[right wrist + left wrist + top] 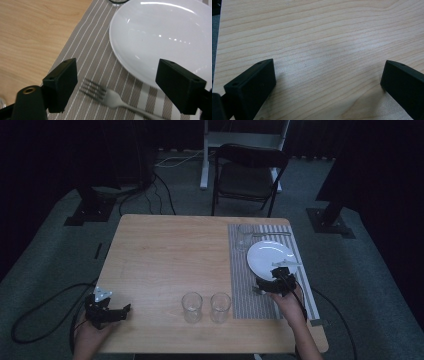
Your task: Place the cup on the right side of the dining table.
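My right gripper hovers low over the striped placemat, just at the near edge of the white plate. In the right gripper view its jaws stand open, and a metal fork lies on the placemat between them, tines pointing away; the pads do not touch it. The plate is just ahead and to the right. My left gripper rests at the table's near left corner, open over bare wood with nothing between its jaws.
Two empty glasses stand side by side near the front edge, left of the placemat. A third glass stands at the mat's far left corner, with cutlery behind the plate. A black chair stands beyond the table.
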`<state>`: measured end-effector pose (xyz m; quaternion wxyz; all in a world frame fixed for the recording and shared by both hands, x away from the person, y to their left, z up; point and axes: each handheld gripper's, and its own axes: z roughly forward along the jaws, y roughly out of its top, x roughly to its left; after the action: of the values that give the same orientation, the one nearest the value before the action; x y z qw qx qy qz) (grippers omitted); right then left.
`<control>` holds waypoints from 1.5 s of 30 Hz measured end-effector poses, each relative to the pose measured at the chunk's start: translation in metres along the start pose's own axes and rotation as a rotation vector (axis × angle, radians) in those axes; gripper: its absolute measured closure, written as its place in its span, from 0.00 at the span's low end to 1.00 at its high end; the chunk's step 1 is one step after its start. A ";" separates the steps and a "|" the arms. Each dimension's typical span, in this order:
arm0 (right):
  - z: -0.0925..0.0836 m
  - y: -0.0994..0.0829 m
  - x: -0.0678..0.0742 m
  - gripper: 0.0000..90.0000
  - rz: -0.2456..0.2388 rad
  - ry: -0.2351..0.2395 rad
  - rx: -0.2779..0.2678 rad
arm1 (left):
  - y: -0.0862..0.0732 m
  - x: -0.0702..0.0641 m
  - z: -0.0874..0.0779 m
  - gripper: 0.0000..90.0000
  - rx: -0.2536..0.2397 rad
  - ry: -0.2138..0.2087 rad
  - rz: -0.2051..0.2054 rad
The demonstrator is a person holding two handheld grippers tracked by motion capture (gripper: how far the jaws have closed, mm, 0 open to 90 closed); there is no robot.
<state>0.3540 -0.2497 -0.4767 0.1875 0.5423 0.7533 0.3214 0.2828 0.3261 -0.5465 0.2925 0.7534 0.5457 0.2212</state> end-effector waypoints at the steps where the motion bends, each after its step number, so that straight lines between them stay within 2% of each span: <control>1: -0.001 -0.002 0.000 0.17 0.002 0.001 0.000 | 0.000 0.000 0.000 0.00 0.000 0.000 0.000; 5: -0.005 -0.015 -0.001 0.14 0.006 0.001 0.000 | 0.000 0.000 0.000 0.00 0.000 0.000 0.000; 8: -0.007 -0.023 0.001 0.13 0.001 -0.047 0.002 | 0.000 0.000 0.000 0.00 0.001 0.000 0.000; 14: -0.010 -0.040 -0.003 0.13 0.041 -0.040 -0.011 | 0.000 0.000 0.000 0.00 0.000 0.000 -0.003; 19: -0.012 -0.059 -0.004 0.13 0.042 -0.064 -0.025 | 0.000 0.000 0.000 0.00 0.000 0.000 -0.002; 22: -0.013 -0.065 -0.006 0.13 0.048 -0.057 -0.021 | 0.000 0.000 0.000 0.00 0.000 0.000 -0.002; 26: -0.017 -0.078 -0.010 0.13 0.060 -0.101 -0.029 | 0.000 0.000 0.000 0.00 0.000 0.000 -0.002; 30: -0.017 -0.092 -0.014 0.13 0.067 -0.100 0.002 | 0.000 0.000 0.000 0.00 0.000 0.000 -0.003; 35: -0.021 -0.107 -0.018 0.13 0.083 -0.105 0.015 | 0.000 0.000 0.000 0.00 -0.001 0.000 -0.003; 38: -0.024 -0.114 -0.020 0.13 0.096 -0.116 -0.012 | 0.000 0.000 0.000 0.00 0.000 0.000 -0.003; 40: -0.026 -0.118 -0.020 0.13 0.097 -0.106 -0.029 | 0.000 0.000 0.000 0.00 0.000 0.000 -0.003; 45: -0.029 -0.128 -0.020 0.13 0.084 -0.125 -0.025 | 0.000 0.000 0.000 0.00 -0.001 0.000 -0.003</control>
<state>0.2535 -0.3031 -0.5453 0.2271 0.5901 0.7126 0.3041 0.2829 0.3259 -0.5464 0.2931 0.7527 0.5466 0.2209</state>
